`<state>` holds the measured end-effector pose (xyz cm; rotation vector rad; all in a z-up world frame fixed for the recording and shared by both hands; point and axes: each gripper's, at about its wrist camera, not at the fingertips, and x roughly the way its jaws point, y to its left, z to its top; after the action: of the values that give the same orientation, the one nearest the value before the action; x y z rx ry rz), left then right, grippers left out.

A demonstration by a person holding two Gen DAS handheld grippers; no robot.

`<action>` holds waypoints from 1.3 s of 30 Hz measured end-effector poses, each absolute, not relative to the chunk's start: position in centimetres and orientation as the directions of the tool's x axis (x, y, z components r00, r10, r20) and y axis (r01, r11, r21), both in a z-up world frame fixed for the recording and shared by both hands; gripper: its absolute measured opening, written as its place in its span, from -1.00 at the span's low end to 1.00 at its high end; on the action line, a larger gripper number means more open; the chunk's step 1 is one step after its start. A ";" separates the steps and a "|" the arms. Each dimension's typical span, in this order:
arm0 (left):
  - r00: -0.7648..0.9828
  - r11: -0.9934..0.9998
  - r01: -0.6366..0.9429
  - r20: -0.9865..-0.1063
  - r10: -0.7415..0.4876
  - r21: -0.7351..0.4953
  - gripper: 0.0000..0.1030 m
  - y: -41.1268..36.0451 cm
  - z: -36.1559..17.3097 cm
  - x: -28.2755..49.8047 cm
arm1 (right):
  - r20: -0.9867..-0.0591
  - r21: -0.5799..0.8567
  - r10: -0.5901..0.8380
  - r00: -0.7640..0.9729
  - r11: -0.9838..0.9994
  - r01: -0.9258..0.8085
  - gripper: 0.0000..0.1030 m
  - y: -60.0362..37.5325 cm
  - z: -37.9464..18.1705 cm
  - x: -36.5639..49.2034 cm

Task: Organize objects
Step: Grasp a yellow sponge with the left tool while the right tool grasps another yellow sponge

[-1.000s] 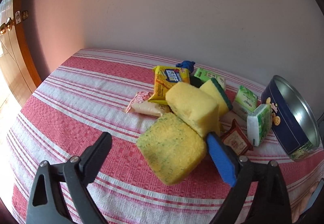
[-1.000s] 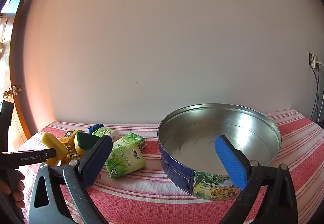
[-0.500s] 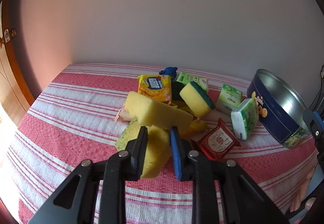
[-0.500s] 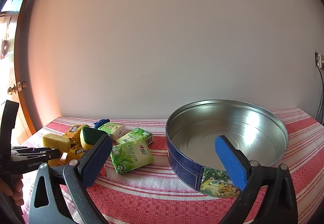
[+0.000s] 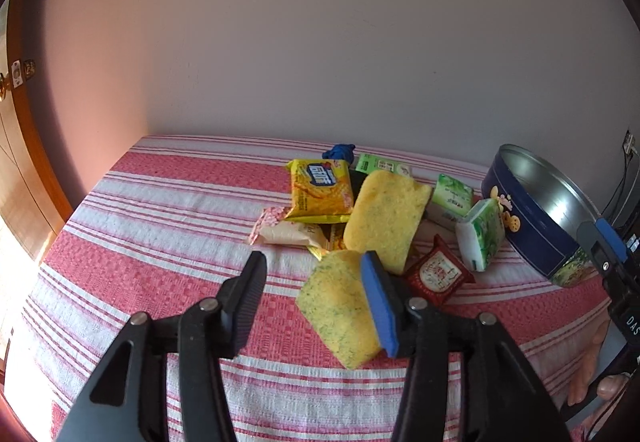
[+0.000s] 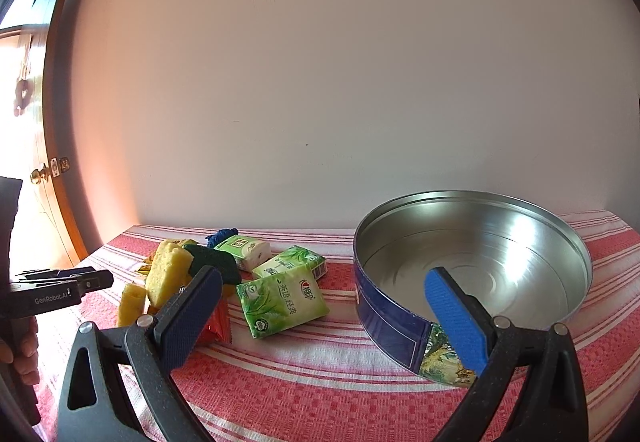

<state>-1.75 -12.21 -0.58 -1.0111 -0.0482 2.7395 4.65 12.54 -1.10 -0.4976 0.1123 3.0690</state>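
the left gripper is opening its jaws above the table, and a speckled yellow sponge is touching only the blue pad of 1 finger, so nothing is being clamped. a 2nd yellow sponge is leaning just behind it in the pile of packets near the table's far edge, beside a yellow biscuit packet and a red sachet. the right gripper is hanging with its jaws wide apart, holding nothing, in front of the round tin, which is sitting empty toward the table's right edge.
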 end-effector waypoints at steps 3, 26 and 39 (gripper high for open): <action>-0.719 -0.966 -0.250 -0.657 0.226 -0.059 0.37 -10.8 -1.2 -1.5 | -0.314 0.032 0.024 -0.949 -0.999 -0.036 0.99 11.9 -1.1 4.7; -0.780 -0.978 0.079 -0.623 0.060 -0.192 -0.60 -16.9 -1.6 -3.1 | -0.477 0.333 -0.320 -0.819 -0.928 0.169 0.76 6.2 -1.9 -3.8; -0.808 -0.984 0.139 -0.588 -0.047 -0.112 -0.60 -16.3 -1.1 -3.0 | -0.586 0.416 -0.449 -0.675 -0.881 0.225 -0.11 2.6 -5.8 -8.1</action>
<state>-2.97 -16.31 -1.07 -0.9932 -0.2432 3.0741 -8.14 2.61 -5.83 -1.2793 0.5608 3.2280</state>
